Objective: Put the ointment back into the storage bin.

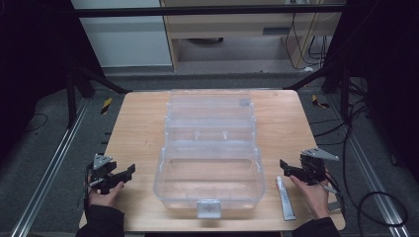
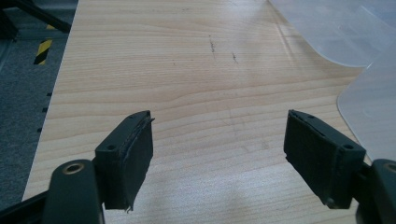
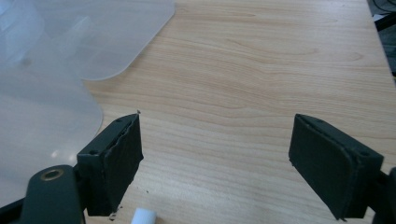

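Both grippers are resting wide apart and empty, left gripper point(image 1: 114, 176) and right gripper point(image 1: 296, 171) flanking the open clear box point(image 1: 209, 182) on the table point(image 1: 138, 128); the white tube point(image 1: 285, 197) is lying beside the right gripper, likely sliding away if nudged

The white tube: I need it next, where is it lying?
High view: the white tube lies near the table's front right edge, between the clear box and the right hand-held gripper.
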Tool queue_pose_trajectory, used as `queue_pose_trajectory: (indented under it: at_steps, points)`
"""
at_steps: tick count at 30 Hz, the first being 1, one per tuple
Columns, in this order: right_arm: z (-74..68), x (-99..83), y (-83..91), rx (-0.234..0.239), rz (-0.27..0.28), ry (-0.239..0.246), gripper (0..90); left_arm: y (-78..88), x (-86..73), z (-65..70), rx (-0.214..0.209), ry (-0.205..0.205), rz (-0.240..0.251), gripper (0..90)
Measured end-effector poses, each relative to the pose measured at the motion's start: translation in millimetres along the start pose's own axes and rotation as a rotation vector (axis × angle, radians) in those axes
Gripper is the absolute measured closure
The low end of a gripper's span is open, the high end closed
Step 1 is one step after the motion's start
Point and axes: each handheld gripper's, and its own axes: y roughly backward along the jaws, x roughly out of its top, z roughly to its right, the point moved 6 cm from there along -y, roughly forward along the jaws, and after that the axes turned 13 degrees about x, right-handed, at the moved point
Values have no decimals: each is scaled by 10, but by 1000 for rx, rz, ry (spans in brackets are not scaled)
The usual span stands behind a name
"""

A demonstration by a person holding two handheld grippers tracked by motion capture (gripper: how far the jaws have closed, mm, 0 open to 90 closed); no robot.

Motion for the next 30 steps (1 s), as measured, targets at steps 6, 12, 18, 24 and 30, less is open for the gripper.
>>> queue_pose_trajectory:
  at_steps: [6,12,18,24,30]
  points:
    - [-75,33,80,-10,-97,48,215,-12,-22,1,9,-4,-17,170]
    - [-236,169,285,4,-149,42,222,-51,-49,37,-3,-25,-43,161]
    - [-350,219,393,12,-246,42,221,-49,-65,47,-9,-32,-52,162]
    - [-392,227,423,28,-303,21,231,-54,-72,61,-17,-40,-60,168]
    - [-444,209,404,41,-362,23,237,-67,-80,74,-22,-51,-66,170]
